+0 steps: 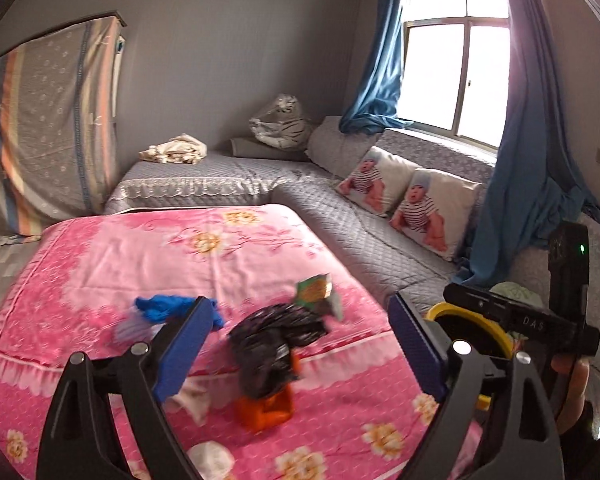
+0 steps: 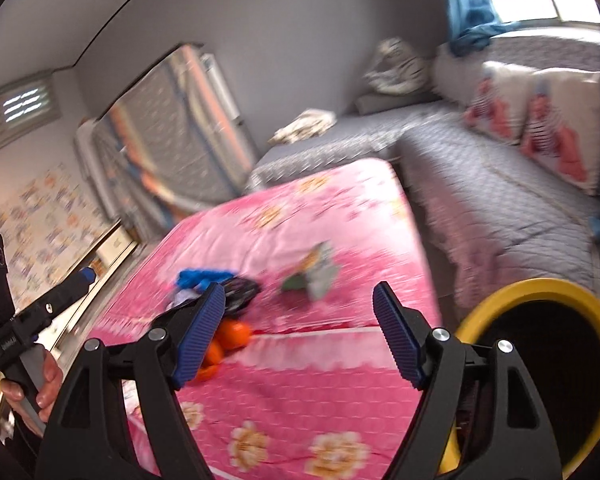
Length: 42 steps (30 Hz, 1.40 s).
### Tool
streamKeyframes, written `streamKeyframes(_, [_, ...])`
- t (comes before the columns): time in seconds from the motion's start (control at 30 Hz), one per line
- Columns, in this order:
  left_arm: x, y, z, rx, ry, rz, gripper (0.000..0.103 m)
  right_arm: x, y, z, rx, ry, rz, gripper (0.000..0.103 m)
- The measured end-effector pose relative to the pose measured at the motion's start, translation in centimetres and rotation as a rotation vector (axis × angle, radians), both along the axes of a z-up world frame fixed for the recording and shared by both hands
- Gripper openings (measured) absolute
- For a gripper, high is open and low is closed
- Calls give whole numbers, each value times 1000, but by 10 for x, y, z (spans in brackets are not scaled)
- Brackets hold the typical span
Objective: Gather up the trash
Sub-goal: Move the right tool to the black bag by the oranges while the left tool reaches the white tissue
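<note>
Trash lies on a pink flowered cover (image 1: 100,264): a crumpled black wrapper (image 1: 274,344), an orange piece (image 1: 266,412) under it, a blue scrap (image 1: 168,308), a green and grey packet (image 1: 318,290) and white scraps (image 1: 212,458). My left gripper (image 1: 302,350) is open and empty, its jaws on either side of the black wrapper. My right gripper (image 2: 300,328) is open and empty above the cover (image 2: 300,380). In the right wrist view the blue scrap (image 2: 202,276), black wrapper (image 2: 240,296), orange piece (image 2: 228,340) and packet (image 2: 312,272) lie ahead, blurred. A yellow-rimmed black bin (image 2: 540,360) stands at the right; it also shows in the left wrist view (image 1: 468,332).
A grey quilted corner sofa (image 1: 340,216) runs behind and right of the pink cover, with two baby-print cushions (image 1: 404,200), a bag (image 1: 280,120) and a cloth (image 1: 174,150). Blue curtains (image 1: 532,152) hang at the window. A cloth-draped cabinet (image 1: 56,128) stands at the left.
</note>
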State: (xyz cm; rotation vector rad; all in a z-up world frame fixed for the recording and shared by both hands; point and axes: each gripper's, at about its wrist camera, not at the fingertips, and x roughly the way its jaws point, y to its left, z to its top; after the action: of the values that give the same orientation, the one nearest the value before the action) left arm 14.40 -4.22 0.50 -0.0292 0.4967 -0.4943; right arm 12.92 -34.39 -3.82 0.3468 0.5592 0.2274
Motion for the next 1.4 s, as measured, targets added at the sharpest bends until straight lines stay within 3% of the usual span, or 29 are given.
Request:
streamKeyframes(0.33, [-4, 66, -43, 7, 89, 92, 86, 52, 78, -19, 40, 141, 209, 72])
streamKeyframes(0.7, [-3, 63, -93, 57, 192, 73, 86, 99, 119, -45, 53, 266, 258, 72])
streamKeyframes(1.1, [1, 62, -120, 81, 260, 64, 85, 125, 144, -58, 64, 325, 316, 64])
streamKeyframes(1.3, [3, 54, -127, 110, 277, 49, 68, 134, 154, -63, 37, 342, 330, 49])
streamKeyframes(1.4, [3, 46, -130, 142, 281, 36, 53, 135, 156, -64, 37, 343, 335, 38])
